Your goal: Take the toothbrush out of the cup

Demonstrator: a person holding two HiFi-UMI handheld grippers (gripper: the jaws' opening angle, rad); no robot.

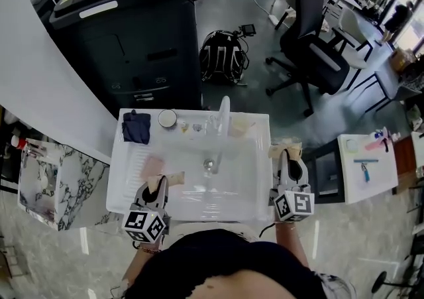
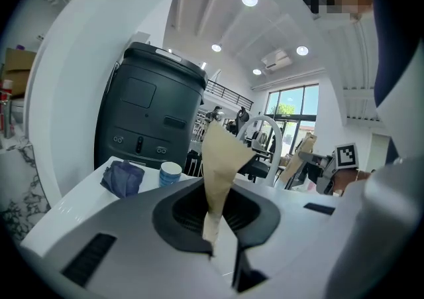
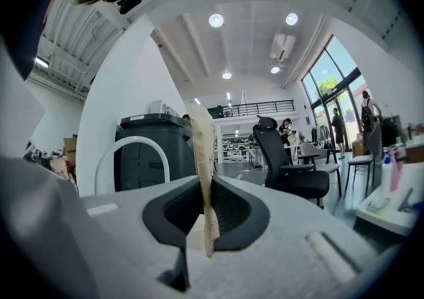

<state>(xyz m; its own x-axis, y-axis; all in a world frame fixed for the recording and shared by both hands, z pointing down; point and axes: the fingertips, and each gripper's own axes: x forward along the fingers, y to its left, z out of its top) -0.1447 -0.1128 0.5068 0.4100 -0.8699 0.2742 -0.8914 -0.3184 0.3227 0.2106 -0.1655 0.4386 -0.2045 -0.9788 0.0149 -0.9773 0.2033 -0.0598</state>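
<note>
**Both claws closed and empty at the sink front; toothbrush not made out**

A dark blue cloth is lying on the back ledge of the white sink. Just to its right the cup is standing upright, mouth up, to the left of the arched faucet. The toothbrush is too small to find in any view, so I cannot tell which way it is pointing or how its long axis is running.

The left claw is hovering over the front-left corner of the sink, well short of the cup. Its two tan fingers are pressing flat against each other with nothing showing between them. It is aiming toward the back ledge and dipping slightly, with the cloth and cup lying ahead of it to the left.

The right claw is sitting at the sink's right edge, clear of the basin. Its fingers are likewise pinching together on nothing. It is pointing away from the person, about level, toward the faucet arch and the room beyond.
</note>
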